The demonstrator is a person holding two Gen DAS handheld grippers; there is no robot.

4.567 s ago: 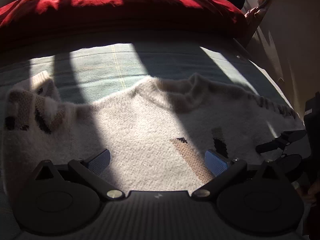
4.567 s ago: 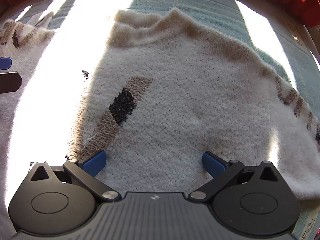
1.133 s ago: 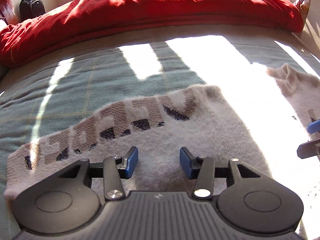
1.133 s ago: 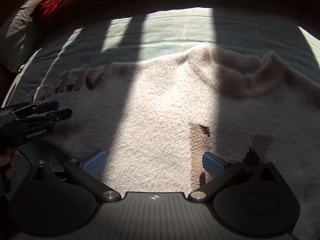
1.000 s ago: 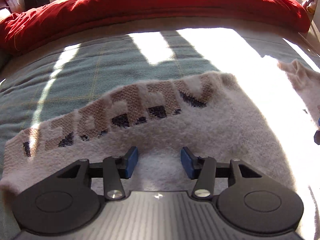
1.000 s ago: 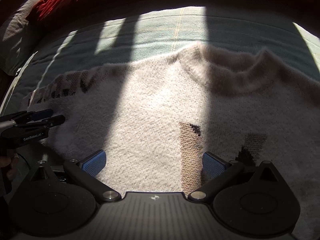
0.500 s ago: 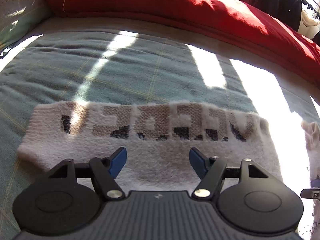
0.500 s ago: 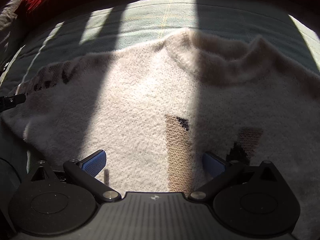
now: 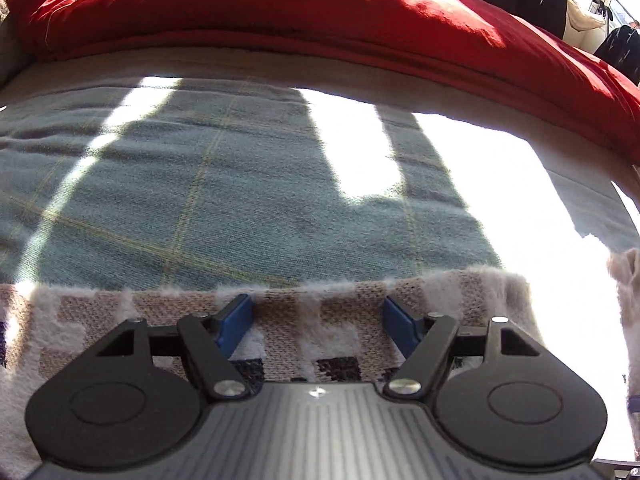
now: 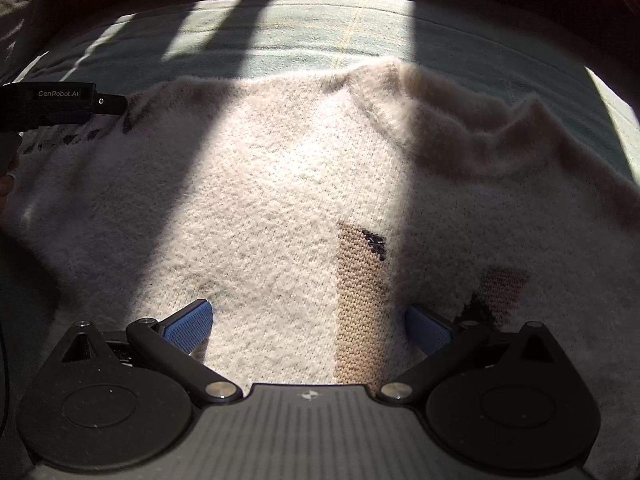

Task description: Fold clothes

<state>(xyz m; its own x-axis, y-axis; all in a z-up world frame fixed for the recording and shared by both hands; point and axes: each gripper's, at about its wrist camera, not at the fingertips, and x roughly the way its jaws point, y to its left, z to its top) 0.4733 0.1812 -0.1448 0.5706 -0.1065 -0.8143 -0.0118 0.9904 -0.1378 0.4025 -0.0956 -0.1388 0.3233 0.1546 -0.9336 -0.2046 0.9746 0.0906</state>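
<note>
Hiding sleeve (image 9: 280,320) cuff, left gripper (image 9: 318,318) spread; sweater (image 10: 280,200) hem cropped

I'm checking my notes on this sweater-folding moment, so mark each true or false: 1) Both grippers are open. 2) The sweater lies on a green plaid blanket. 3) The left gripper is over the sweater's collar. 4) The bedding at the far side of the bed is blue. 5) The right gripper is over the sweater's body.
1) True: the left gripper and right gripper both have their jaws spread, with nothing clamped.
2) True: the sweater lies on the green plaid blanket.
3) False: it is over the patterned sleeve; the collar lies ahead of the right gripper.
4) False: the duvet there is red.
5) True: its jaws stand over the cream front near a tan patch.
</note>
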